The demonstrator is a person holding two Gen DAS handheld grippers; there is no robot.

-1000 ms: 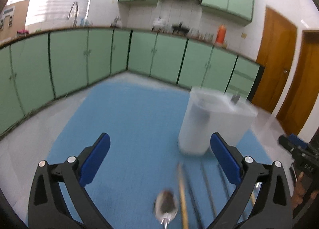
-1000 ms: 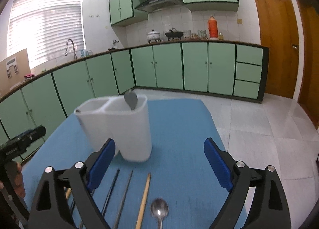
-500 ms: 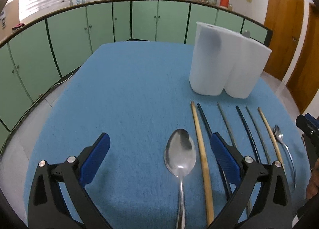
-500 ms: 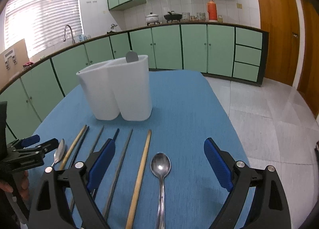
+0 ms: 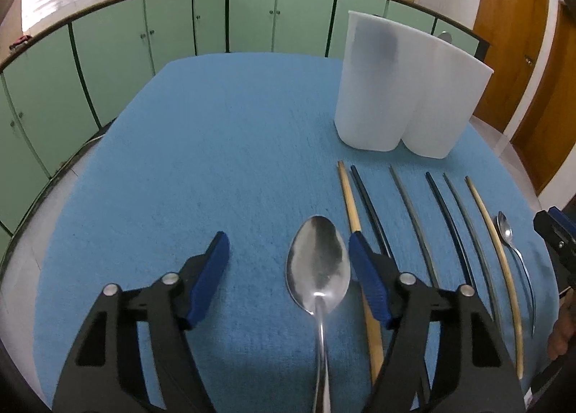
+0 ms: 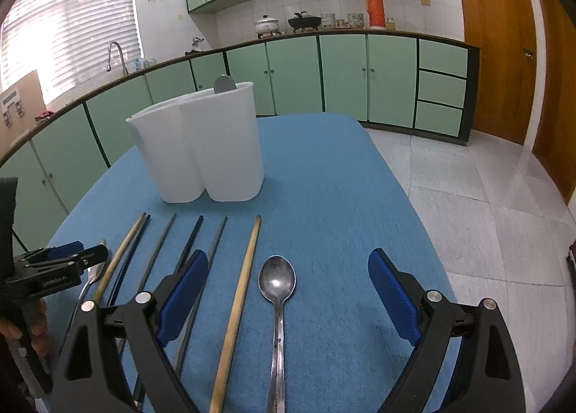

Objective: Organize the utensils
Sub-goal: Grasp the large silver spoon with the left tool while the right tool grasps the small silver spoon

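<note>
Both pairs of tongs are released, and each hangs low over a spoon at its own end of the utensil row on the blue table (image 6: 342, 175). The left tongs (image 5: 288, 251) straddle the left spoon (image 5: 318, 272), its bowl lying just inside the right pad; the right tongs (image 6: 288, 272) bracket the right spoon (image 6: 277, 283) more evenly, though a bamboo chopstick (image 6: 239, 290) also lies inside their span. To grasp well, I would judge each pair should centre on the thin handle behind the bowl, come down until the pads meet the cloth, and pinch across the handle; the right pair must shift away from the chopstick so that it does not catch it too. The spoons are polished, mirror-like steel, likely slippery, and they lie flat, while the table covering is a napped, felt-like cloth that should give a little. Beyond the row stands the white holder (image 6: 201, 150), matte translucent plastic with two rounded compartments, a spoon already showing above its rim.
</note>
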